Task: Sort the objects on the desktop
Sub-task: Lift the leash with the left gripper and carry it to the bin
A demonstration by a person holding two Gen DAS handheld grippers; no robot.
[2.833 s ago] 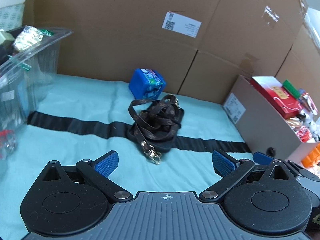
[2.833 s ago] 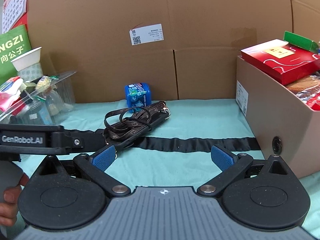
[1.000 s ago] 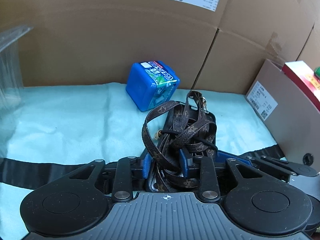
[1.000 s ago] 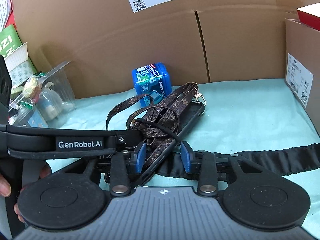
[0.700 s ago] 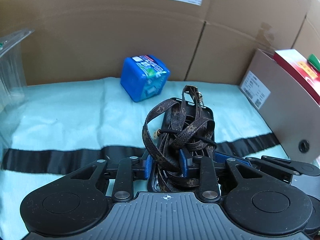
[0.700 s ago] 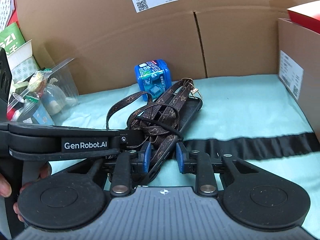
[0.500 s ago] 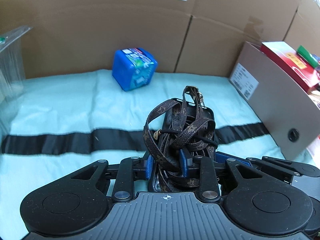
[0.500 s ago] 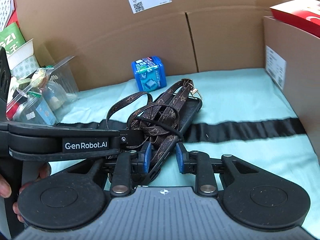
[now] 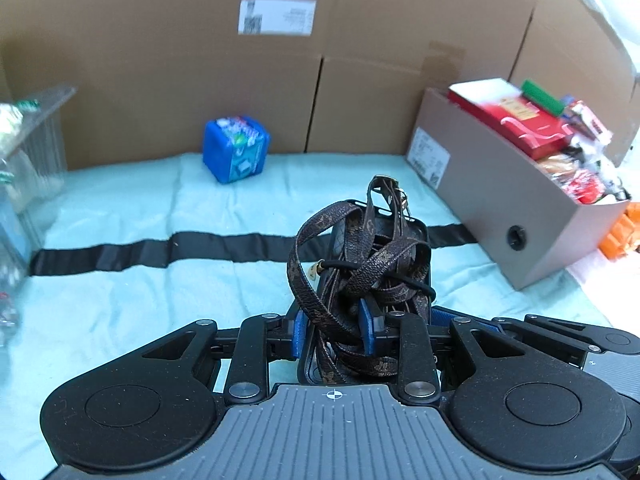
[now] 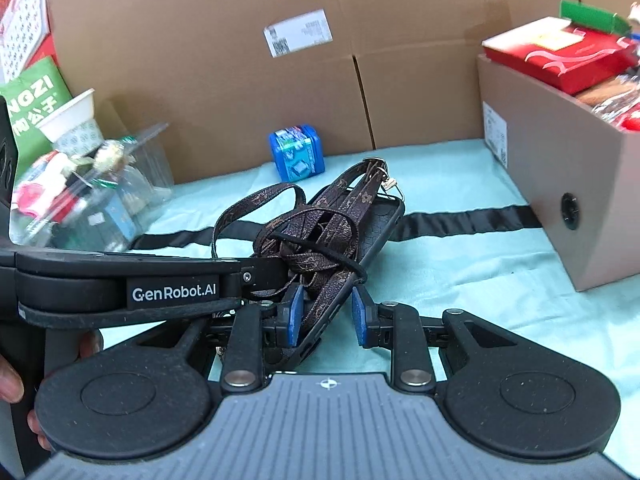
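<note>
A black phone case wrapped in a brown patterned strap [image 9: 368, 256] is lifted above the teal cloth. My left gripper [image 9: 334, 330] is shut on its near end. In the right wrist view the case [image 10: 332, 236] lies between the pads of my right gripper [image 10: 326, 316]. There the jaws stand a little apart: the left pad touches the case and a gap shows at the right pad. A blue box [image 9: 235, 149] stands by the cardboard back wall, also in the right wrist view [image 10: 297, 153].
A grey cardboard box [image 9: 516, 200] full of red packets stands at the right [image 10: 576, 184]. A clear plastic bin [image 10: 92, 200] with small items is at the left [image 9: 28, 152]. A black stripe [image 9: 160, 246] crosses the cloth.
Both grippers closed on the case and lifted it back from the wall. The right gripper's jaws have since widened a little. The blue box stayed put.
</note>
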